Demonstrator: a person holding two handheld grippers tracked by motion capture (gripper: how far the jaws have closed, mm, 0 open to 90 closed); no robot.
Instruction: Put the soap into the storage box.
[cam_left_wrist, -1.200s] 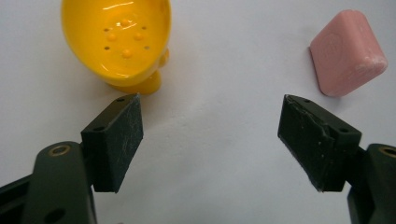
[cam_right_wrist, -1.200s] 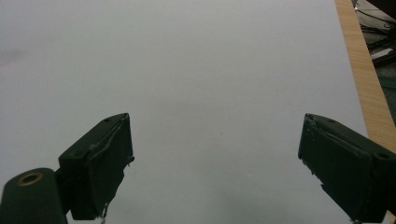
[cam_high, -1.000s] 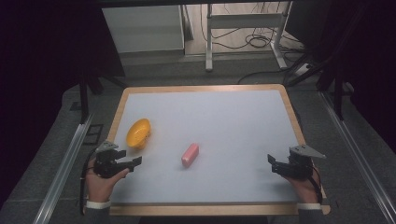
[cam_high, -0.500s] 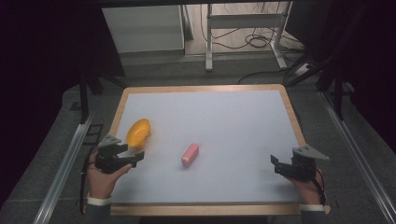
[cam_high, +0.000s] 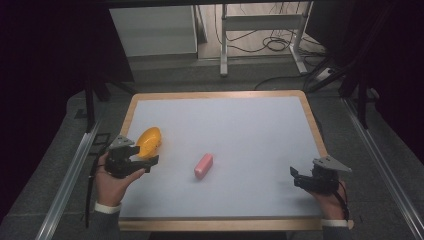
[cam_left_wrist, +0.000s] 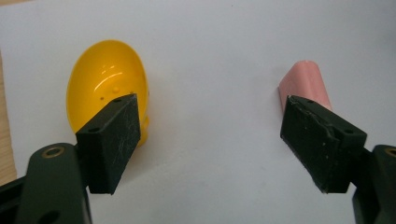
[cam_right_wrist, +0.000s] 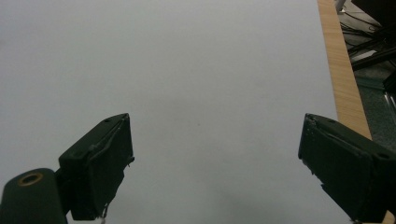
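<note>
A white table top with a wooden rim (cam_high: 215, 94) is seen from above, with a person's hands coming in at the bottom corners, each holding a black two-jaw gripper.

At the far left, the left gripper (cam_high: 150, 161) is held in the left hand (cam_high: 114, 181) above the table's left edge, pointing right and a little away from the person. Its jaws have just been opening and now stand wide apart with nothing between them; they grip nothing. In the left gripper view the gripper (cam_left_wrist: 210, 140) looks down at bare white surface between its two black pads.

Just beyond the left gripper lies a yellow bowl (cam_high: 149, 140), near the left rim. In the left gripper view the bowl (cam_left_wrist: 105, 84) sits behind the left-hand pad, its glossy hollow facing the camera, part of it hidden by that pad.

Further right, left of the table's middle, lies a small pink block (cam_high: 203, 165), well apart from the bowl. In the left gripper view the block (cam_left_wrist: 303, 86) shows behind the right-hand pad.

At the far right, the right gripper (cam_high: 296, 177) rests low near the table's right edge, held in the right hand (cam_high: 330, 200) and pointing left. In the right gripper view its jaws (cam_right_wrist: 215, 163) are spread wide over bare table, holding nothing, with the wooden rim (cam_right_wrist: 338, 70) at the right.
</note>
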